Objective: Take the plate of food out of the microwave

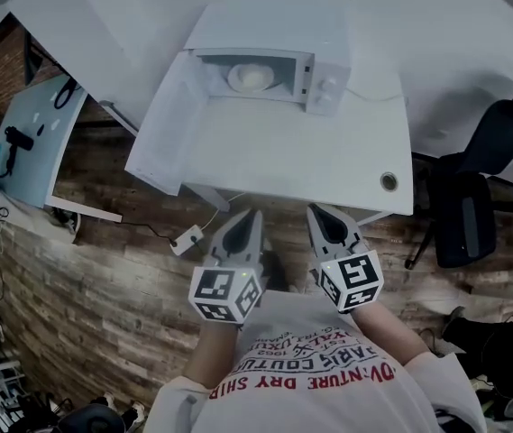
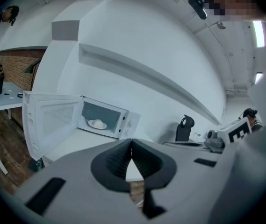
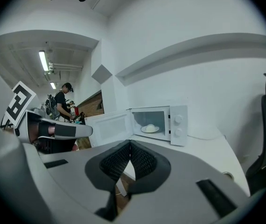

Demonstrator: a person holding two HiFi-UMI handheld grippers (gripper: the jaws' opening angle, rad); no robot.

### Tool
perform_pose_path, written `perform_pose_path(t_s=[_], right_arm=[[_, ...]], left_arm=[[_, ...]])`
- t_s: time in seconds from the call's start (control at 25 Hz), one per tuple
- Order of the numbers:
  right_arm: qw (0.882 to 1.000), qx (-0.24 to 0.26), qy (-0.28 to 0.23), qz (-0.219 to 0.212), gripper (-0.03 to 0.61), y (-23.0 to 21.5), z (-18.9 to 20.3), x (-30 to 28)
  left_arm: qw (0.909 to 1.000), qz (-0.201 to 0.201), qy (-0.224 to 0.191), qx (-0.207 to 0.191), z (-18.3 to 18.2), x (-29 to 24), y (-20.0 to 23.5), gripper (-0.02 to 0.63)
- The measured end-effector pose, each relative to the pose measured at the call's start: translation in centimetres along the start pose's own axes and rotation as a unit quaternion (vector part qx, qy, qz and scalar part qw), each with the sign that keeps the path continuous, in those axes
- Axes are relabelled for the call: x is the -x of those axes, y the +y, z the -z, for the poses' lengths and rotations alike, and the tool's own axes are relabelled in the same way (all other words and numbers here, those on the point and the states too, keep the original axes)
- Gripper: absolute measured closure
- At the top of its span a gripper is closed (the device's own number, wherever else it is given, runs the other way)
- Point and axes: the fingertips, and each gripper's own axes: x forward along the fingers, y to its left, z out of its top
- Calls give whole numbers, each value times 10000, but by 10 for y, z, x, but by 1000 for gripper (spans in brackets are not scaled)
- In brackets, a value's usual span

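A white microwave point(image 1: 324, 79) stands at the back of a white table point(image 1: 310, 165), its door point(image 1: 168, 120) swung wide open to the left. Inside it sits a white plate point(image 1: 251, 78) with a pale mound of food. The plate point(image 2: 97, 123) shows in the left gripper view and, as the plate point(image 3: 149, 128), in the right gripper view. My left gripper point(image 1: 242, 219) and right gripper point(image 1: 324, 213) hover side by side in front of the table's near edge, well short of the microwave. Both are shut with nothing between the jaws.
A black office chair point(image 1: 486, 183) stands right of the table. A round cable hole point(image 1: 389, 181) sits near the table's front right corner. A light blue side table point(image 1: 35, 147) is at the left, a plug and cable point(image 1: 187, 239) lie on the wooden floor. A person point(image 3: 66, 102) stands far off.
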Motion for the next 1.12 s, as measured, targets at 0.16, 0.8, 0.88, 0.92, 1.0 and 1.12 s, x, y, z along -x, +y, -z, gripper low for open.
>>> perform_pose_path(t_s=[0.16,0.8,0.88,0.92,1.0,1.12], right_arm=[[9999,60,-13,102,566,-19,-6,-29],[9977,93,151,651,566,-101,-58,-192],[9977,56,178,653,566,-107,-59,-211],[9977,39,189,653,566,-109,-60,-220],[9977,5,232,644,566,-113,-58,-234],[9976,-28,319,615,566,-119,-54,-252]], left_arm=[[10000,69,59,-4,-6,-35,18,606],[9989,441,168,-46,-77,-200,122,606],[9991,367,123,-191,-83,-214,137,606],[9991,333,102,-246,-85,-221,143,606],[9993,285,90,-225,-86,-232,155,606],[9997,256,22,-31,-85,-246,170,606]])
